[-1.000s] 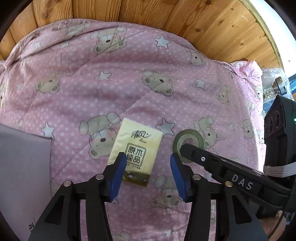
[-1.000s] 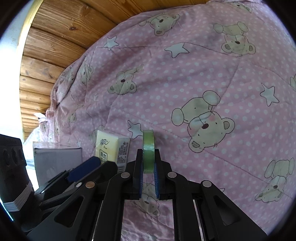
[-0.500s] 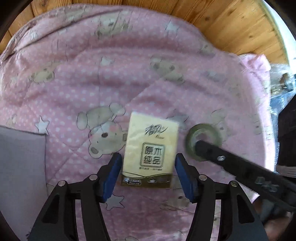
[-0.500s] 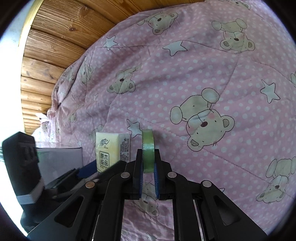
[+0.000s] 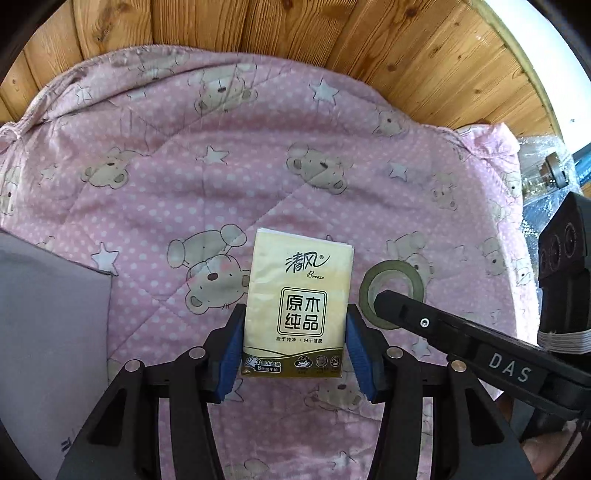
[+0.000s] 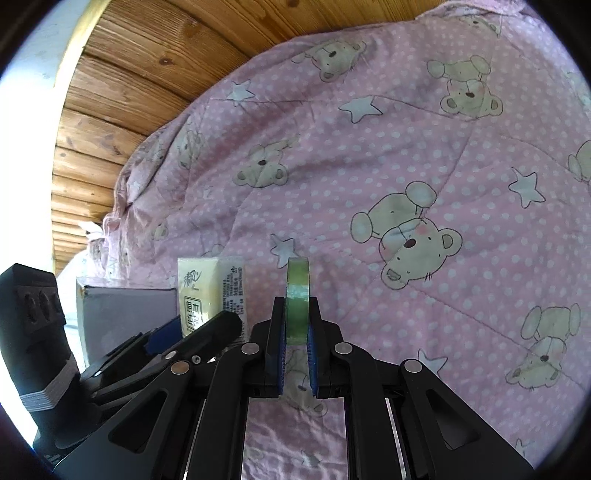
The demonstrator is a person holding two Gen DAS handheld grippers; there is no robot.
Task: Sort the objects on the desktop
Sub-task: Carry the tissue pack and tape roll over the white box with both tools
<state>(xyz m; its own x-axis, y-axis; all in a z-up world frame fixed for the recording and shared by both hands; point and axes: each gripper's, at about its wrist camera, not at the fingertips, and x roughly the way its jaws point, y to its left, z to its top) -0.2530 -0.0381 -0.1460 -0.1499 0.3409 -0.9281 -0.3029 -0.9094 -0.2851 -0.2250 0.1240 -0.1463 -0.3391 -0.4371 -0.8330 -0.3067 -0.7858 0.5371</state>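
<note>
A yellow tissue pack (image 5: 299, 295) lies on the pink bear-print quilt (image 5: 221, 177). My left gripper (image 5: 295, 325) straddles its near half, with the blue pads (image 5: 231, 350) pressed against both long sides. Just right of the pack is a green tape roll (image 5: 391, 291), standing on edge and clamped by my right gripper (image 5: 402, 314), which reaches in from the right. In the right wrist view my right gripper (image 6: 297, 332) is shut on the tape roll (image 6: 297, 295), with the tissue pack (image 6: 210, 291) and the left gripper (image 6: 199, 332) to its left.
A grey box (image 5: 48, 332) sits on the quilt at the left, also seen as the grey box (image 6: 125, 310) behind the left gripper. A wooden plank wall (image 5: 295, 33) runs along the far edge. Bubble wrap (image 5: 546, 177) lies at the far right.
My left gripper moved forward until the tissue pack sat between its fingers, then the fingers closed onto the pack's sides. The right gripper kept hold of the tape roll and barely moved.
</note>
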